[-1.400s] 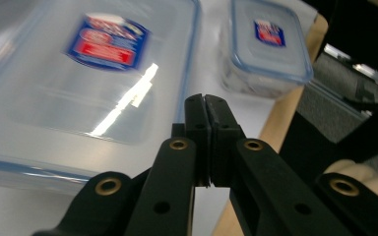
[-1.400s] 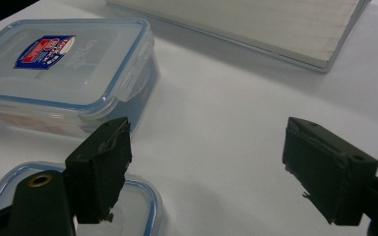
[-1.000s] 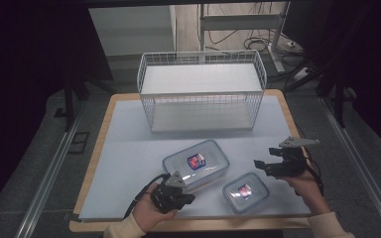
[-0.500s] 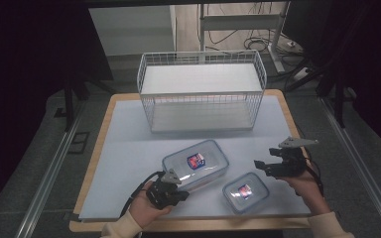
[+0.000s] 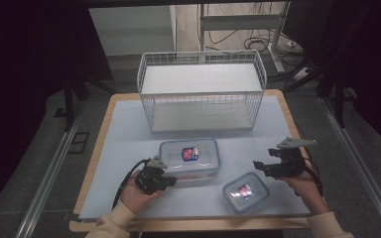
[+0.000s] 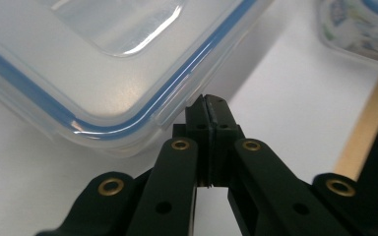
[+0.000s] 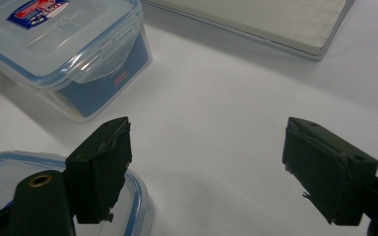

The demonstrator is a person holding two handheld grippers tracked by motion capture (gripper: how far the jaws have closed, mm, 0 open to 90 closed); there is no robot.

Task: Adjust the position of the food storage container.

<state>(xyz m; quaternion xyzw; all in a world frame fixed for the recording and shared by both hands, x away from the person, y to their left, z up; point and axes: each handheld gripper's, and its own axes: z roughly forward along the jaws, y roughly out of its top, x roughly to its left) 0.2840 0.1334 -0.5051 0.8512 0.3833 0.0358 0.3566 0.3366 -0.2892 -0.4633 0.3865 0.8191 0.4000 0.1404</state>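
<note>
A large clear lidded container with a blue seal and a red-blue label lies mid-table. A small one of the same kind sits near the front edge to its right. My left gripper is shut, its tips right at the large container's near-left corner, by the lid's rim; nothing shows between the jaws. My right gripper is held open just right of the small container, with only bare table between its fingers. The large container lies beyond it.
A white wire basket stands at the back of the table, its floor bare, and its base appears in the right gripper view. The wooden table edge frames the pale blue mat. Cables trail from both grippers.
My left hand and gripper have shifted left and a little farther up the table, to the large container's corner. The right gripper and both containers have stayed put.
</note>
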